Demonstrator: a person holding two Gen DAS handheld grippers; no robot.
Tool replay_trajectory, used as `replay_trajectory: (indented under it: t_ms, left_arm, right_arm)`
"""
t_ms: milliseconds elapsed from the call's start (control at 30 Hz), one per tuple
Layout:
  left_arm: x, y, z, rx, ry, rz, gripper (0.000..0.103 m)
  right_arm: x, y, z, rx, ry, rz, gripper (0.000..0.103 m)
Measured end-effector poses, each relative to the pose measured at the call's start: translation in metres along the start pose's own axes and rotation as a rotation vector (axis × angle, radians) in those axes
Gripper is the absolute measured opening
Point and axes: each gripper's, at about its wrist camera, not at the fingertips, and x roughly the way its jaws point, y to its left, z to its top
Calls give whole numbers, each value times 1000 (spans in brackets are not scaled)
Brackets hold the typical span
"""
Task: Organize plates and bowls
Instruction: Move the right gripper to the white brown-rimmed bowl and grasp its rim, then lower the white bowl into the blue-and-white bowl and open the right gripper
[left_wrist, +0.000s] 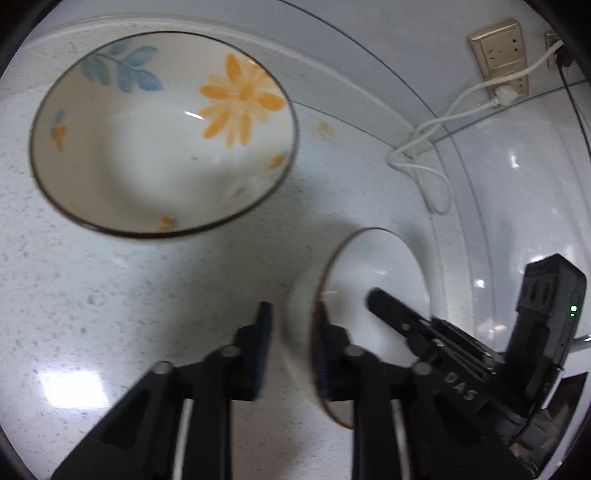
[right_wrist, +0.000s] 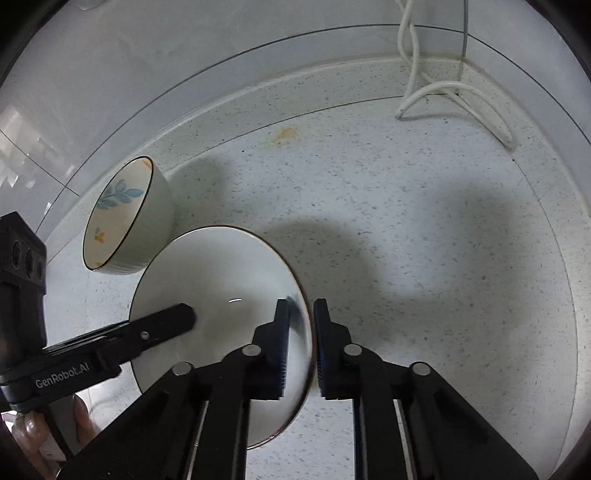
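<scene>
A plain white bowl with a dark rim is held between both grippers above the speckled counter. My right gripper is shut on its right rim. My left gripper straddles its opposite rim, one finger inside and one outside; a small gap shows on the outer side. The white bowl also shows in the left wrist view. A flowered bowl with orange blooms and blue leaves stands on the counter to the left; it also shows in the right wrist view.
The speckled white counter ends at a raised back edge and white wall. A white cable loops on the counter and runs up to wall sockets. An orange stain marks the counter near the back edge.
</scene>
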Motion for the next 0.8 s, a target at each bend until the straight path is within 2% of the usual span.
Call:
replay_trajectory:
  t_ms: [167,333,433,600,800]
  left_arm:
    - [-11,9,-12,-26,23,4,14]
    - [-47,18,-35,-42,10,2,14]
    - [-86,19,-51,-26,-25,-14,14]
    - [-171,29,-87,-1,-100,-46,14]
    - [-252,71,-145,-2,-102,-62,15]
  right_arm:
    - [3,5,-8,27,19,29,11]
    - [-9,23,-36,46,18,58,11]
    - [-34,46,-53,33,-12,61,10]
    - [-88,102,-85,-19,-92,76,10]
    - [-132,174,-142,-55,-130,105,10]
